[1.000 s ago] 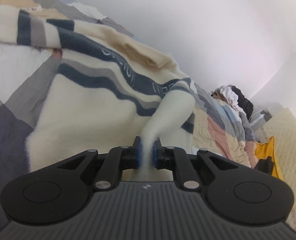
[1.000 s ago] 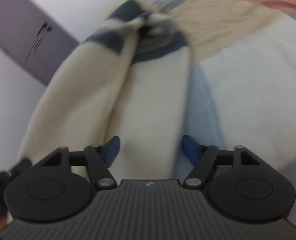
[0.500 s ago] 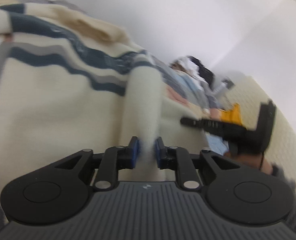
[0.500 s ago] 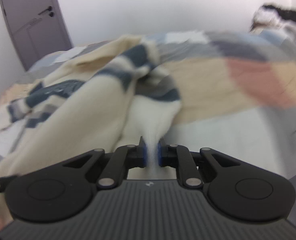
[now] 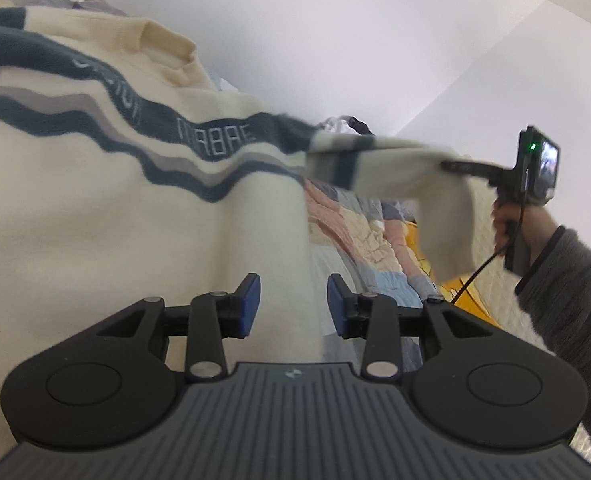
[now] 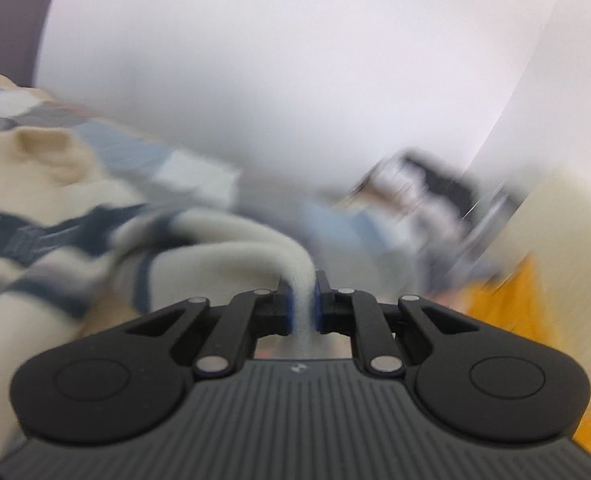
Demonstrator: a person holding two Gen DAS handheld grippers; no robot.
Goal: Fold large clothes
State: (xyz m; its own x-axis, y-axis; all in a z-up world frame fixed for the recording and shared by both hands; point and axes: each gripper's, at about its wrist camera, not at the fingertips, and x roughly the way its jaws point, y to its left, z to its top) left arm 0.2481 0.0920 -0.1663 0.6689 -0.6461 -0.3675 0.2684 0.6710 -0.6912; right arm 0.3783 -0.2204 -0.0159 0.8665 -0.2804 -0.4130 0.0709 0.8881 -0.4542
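Though blurred opposite, sweater [image 5: 95, 208] lettering sharp.

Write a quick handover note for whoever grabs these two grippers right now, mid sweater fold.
Left gripper: open, jaws just opening, pads clear of the cream sweater body in front.
Right gripper: shut on the sleeve, held up off the patchwork quilt.
Done: sleeve gripped and lifted.
Left: lay the sleeve across the body, then the other folds.

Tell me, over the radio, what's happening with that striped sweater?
Left hand-held gripper just opening, off the cloth. Right hand-held gripper clamped on sweater sleeve, lifted clear of bed. Nothing in the way.
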